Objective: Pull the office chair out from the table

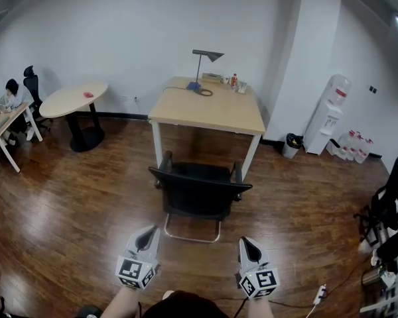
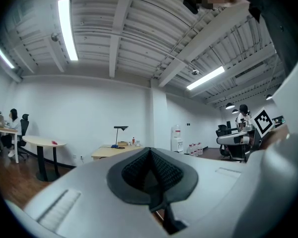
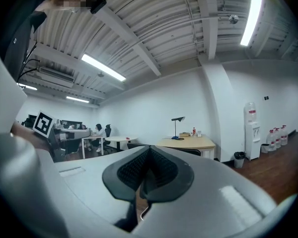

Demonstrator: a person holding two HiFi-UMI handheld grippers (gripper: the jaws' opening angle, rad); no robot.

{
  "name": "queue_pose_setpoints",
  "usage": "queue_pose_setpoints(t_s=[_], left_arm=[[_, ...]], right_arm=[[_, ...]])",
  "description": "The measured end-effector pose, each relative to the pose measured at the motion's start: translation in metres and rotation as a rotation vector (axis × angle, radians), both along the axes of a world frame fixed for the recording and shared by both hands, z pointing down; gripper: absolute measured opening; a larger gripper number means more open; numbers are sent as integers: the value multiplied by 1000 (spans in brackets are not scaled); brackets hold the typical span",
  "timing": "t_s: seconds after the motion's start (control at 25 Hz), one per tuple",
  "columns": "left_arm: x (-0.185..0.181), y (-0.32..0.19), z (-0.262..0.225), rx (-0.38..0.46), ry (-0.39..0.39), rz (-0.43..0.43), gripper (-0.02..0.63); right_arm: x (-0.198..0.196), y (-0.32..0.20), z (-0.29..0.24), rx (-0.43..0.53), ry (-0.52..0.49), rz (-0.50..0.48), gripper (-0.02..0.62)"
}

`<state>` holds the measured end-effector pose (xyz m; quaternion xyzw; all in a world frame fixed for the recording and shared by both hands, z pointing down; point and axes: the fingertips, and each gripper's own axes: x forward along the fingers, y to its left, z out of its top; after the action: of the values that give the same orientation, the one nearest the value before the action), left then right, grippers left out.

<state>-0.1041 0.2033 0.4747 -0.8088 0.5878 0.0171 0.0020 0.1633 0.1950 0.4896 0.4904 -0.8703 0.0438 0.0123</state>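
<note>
A black office chair (image 1: 199,194) with armrests and a chrome sled base stands in front of the wooden table (image 1: 209,108), its back turned toward me. My left gripper (image 1: 148,232) hovers short of the chair's left rear side, shut, with nothing held. My right gripper (image 1: 248,244) is short of the chair's right rear side, also shut and empty. Neither touches the chair. In the left gripper view the table (image 2: 114,151) shows just above the closed jaws; in the right gripper view the table (image 3: 186,143) and the chair's back (image 3: 191,151) appear beyond the jaws.
A desk lamp (image 1: 202,68) and small items stand at the table's far edge. A round table (image 1: 73,99) is at the left, with a seated person (image 1: 12,98) at another desk. A water dispenser (image 1: 328,114), bottles and a bin (image 1: 292,144) stand at the right wall; dark chairs (image 1: 388,211) crowd the right edge.
</note>
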Motion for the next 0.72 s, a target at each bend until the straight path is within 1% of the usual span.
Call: queue_pose_setpoints(t_s=[0.44, 0.56, 0.72], left_arm=[[10, 0, 2, 10, 10, 11, 2], [13, 0, 3, 4, 24, 9, 2], [21, 0, 6, -9, 23, 23, 2]], right_arm=[[7, 5, 1, -2, 4, 8, 12], [12, 5, 0, -4, -8, 16, 12], [18, 5, 2, -5, -17, 19, 12]])
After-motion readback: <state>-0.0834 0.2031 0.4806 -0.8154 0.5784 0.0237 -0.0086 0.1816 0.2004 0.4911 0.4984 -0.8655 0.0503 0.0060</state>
